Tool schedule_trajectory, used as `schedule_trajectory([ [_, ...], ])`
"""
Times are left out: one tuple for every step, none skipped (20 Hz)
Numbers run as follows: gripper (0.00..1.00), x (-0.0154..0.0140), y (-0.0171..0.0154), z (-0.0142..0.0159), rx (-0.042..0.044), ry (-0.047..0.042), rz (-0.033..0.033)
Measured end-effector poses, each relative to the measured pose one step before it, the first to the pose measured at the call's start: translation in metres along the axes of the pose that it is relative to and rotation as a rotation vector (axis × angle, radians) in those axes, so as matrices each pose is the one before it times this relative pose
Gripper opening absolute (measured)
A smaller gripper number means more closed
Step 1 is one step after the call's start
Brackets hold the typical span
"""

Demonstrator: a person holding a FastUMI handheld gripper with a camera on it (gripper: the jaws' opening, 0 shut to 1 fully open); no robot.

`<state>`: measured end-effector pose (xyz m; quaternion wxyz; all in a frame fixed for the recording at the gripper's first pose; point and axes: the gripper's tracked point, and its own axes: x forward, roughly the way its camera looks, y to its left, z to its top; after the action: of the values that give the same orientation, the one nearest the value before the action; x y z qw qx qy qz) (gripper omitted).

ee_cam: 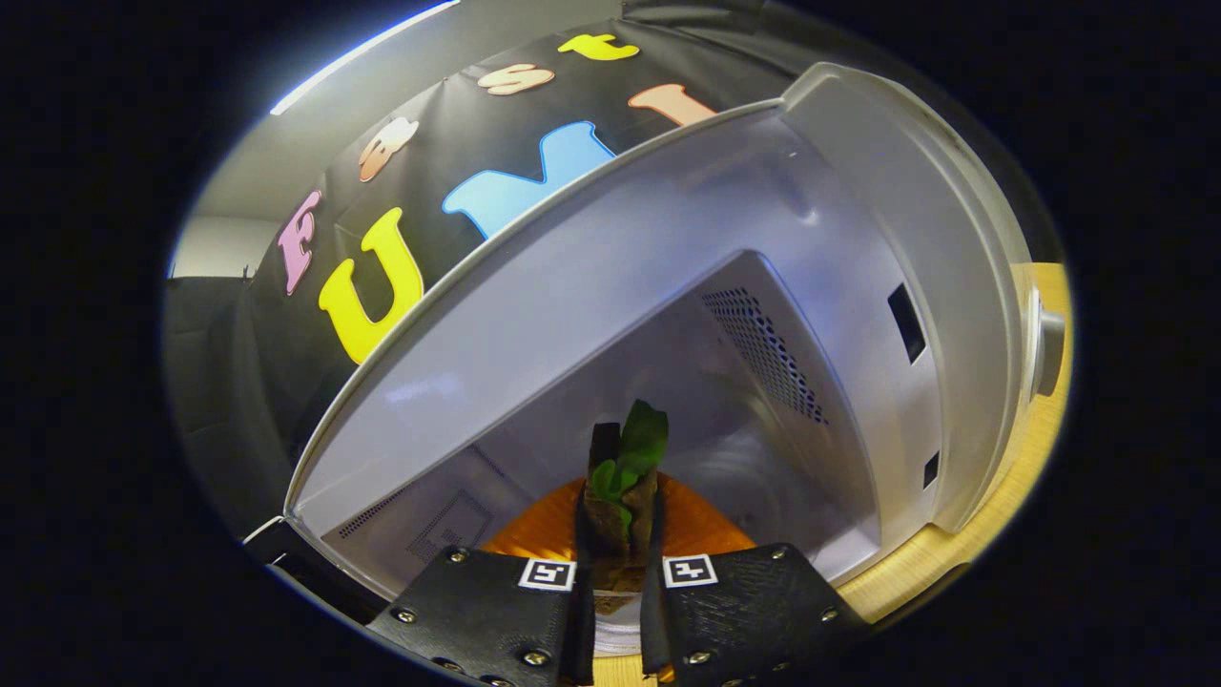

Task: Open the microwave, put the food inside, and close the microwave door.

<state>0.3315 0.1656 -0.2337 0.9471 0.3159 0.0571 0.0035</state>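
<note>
The white microwave [858,191] stands open and looks tilted, with its pale cavity [591,286] straight ahead of my fingers. My gripper [622,510] is shut on a piece of food: a brownish stem topped by green leaves [637,447], pressed between both fingers. A broad orange ribbed part [534,530] spreads out just beyond the fingers, at the mouth of the cavity; I cannot tell whether it belongs to the food or lies under it. The perforated vent [763,353] on the cavity's right inner wall lies further in.
The microwave's front frame [916,324] has two dark latch slots on the right. A light wooden table top [1011,496] runs under and to the right of the microwave. A dark edge [286,558], possibly the door, sits at the lower left.
</note>
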Motion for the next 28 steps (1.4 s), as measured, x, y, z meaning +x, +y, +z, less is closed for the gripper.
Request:
schedule_trajectory([
  [0.22, 0.00134, 0.00216, -0.00133, 0.01876, -0.00584, 0.01052],
  [0.22, 0.00235, -0.00145, -0.00255, 0.00325, 0.00101, -0.00805],
  [0.22, 0.00117, -0.00296, -0.00078, -0.00986, -0.00428, -0.00874],
  [0.24, 0.0005, -0.0002, 0.00109, -0.02169, -0.00521, -0.00242],
  [0.28, 0.0004, -0.0011, 0.00053, -0.03833, -0.00791, -0.00133],
  [0.33, 0.00017, -0.00316, 0.00008, -0.0599, 0.00301, -0.0185],
  [0.38, -0.00226, -0.00531, -0.00082, -0.06787, 0.00686, -0.02271],
  [0.39, -0.00184, 0.00124, 0.00091, -0.04707, 0.00356, 0.00995],
  [0.51, -0.00185, -0.00311, -0.00338, -0.04327, 0.01691, -0.01585],
  [0.62, -0.00109, -0.00472, -0.00437, -0.02929, 0.02373, -0.01461],
  [0.72, -0.00117, -0.00297, -0.00189, -0.01309, 0.01454, -0.00588],
  [0.71, -0.00035, -0.00422, -0.00157, -0.00296, 0.01109, -0.00631],
  [0.71, -0.00036, -0.00377, -0.00228, 0.00312, 0.01394, -0.00685],
  [0.71, -0.00108, -0.00607, -0.00241, -0.00394, 0.01684, -0.0185],
  [0.77, -0.00055, -0.00476, -0.00209, -0.01142, 0.01391, -0.008],
  [0.77, -0.0005, 0.00049, -0.00347, -0.01375, 0.0149, 0.01423],
  [0.77, -0.0068, -0.00015, 0.00183, -0.01964, 0.00907, 0.00923],
  [0.79, -0.00245, 0.00094, -0.00025, -0.02604, 0.00391, 0.0092],
  [0.8, -0.00359, 0.00132, -0.00136, -0.02954, 0.00512, 0.00845],
  [0.82, -0.00463, 0.00146, 0.00118, -0.04492, -0.00091, 0.00417],
  [0.87, -0.00573, -0.00023, 0.00469, -0.06132, -0.02406, -0.00143],
  [0.88, -0.00518, -0.00114, 0.006, -0.07654, -0.03, -0.00577],
  [0.89, -0.00671, 0.00119, 0.00633, -0.07989, -0.02729, 0.00197],
  [0.9, -0.00495, 0.00305, 0.00559, -0.0621, -0.02476, 0.01529],
  [0.98, -0.00715, 0.00135, 0.00228, -0.04876, -0.0171, 0.01351],
  [0.98, -0.00676, -0.0001, 0.00589, -0.02772, -0.0224, 0.01211],
  [0.98, -0.00605, 0.00045, 0.0056, -0.00243, -0.01876, 0.01146],
  [0.96, -0.00394, 0.00038, 0.00078, 0.01287, -0.0006, 0.01447],
])
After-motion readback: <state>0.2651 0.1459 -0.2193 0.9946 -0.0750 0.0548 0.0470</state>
